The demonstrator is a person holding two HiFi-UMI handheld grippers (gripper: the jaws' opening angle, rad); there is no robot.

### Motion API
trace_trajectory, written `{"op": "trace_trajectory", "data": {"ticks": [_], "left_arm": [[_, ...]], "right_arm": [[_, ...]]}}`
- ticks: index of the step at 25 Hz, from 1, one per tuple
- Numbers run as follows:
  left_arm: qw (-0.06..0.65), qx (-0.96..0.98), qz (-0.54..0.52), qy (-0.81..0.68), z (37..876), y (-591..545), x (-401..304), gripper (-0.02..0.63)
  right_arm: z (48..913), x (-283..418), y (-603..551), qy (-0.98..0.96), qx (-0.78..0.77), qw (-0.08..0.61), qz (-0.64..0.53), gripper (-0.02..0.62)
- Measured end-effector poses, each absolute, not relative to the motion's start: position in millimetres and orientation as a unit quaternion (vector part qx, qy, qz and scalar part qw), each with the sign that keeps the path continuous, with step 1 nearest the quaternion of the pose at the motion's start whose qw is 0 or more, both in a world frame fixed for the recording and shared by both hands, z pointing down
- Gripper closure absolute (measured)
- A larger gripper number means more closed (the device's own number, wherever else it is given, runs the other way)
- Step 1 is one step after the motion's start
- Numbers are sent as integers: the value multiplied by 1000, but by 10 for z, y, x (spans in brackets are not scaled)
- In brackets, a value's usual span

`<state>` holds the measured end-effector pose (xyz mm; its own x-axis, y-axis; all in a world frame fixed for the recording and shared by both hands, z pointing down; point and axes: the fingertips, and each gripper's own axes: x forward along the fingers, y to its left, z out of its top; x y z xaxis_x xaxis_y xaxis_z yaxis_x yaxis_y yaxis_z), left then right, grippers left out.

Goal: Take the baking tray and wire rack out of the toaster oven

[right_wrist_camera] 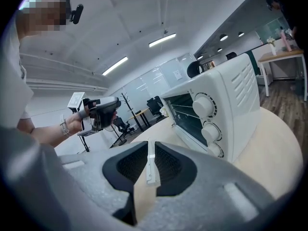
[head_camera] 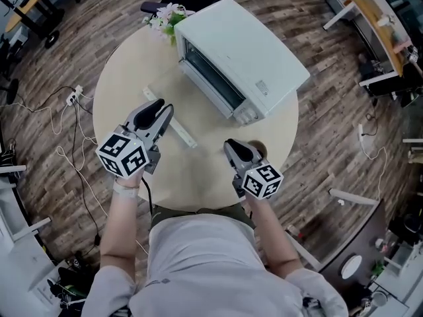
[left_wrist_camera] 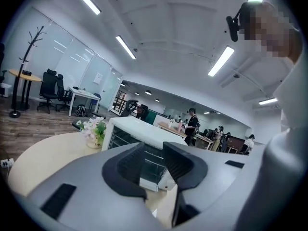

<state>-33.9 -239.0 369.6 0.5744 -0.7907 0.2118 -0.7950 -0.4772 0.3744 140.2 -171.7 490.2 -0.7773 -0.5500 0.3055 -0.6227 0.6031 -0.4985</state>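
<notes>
Head view, nearest first: two grippers are seen held over one round beige wooden table [head_camera: 198, 180], each carrying one black-and-white marker cube. The left gripper [head_camera: 158, 104] is held with its jaws a modest way apart, and in the left gripper view nothing is caught between them; only the oven front is seen through the gap. The right gripper [head_camera: 231, 144] is held with its jaws just narrowly parted and empty. One flat white plastic strip [head_camera: 178, 132] is seen lying on the table between the two grippers, touched by neither. Beyond it, one white box-shaped toaster oven [head_camera: 244, 51] is stood on the tabletop, with three round white knobs [right_wrist_camera: 204, 107] counted beside its glass door. One wire rack [right_wrist_camera: 185, 112] is glimpsed behind the glass, inside the oven; the baking tray cannot be made out. Farthest off, one small pot of pale flowers [head_camera: 162, 15] is set at the table's far edge.
</notes>
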Motion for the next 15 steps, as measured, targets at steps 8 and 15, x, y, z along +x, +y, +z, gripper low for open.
{"op": "trace_trajectory", "data": {"ticks": [8,15], "left_arm": [[229,864,-24,-447,3514,-3027,-144,452],[293,854,-54,-427,3892,-3452,26,425]], "right_arm": [[4845,1534,-1866,-886,344,63,305,546],[4679,1678,-1966,-880,362,71,299,546]]}}
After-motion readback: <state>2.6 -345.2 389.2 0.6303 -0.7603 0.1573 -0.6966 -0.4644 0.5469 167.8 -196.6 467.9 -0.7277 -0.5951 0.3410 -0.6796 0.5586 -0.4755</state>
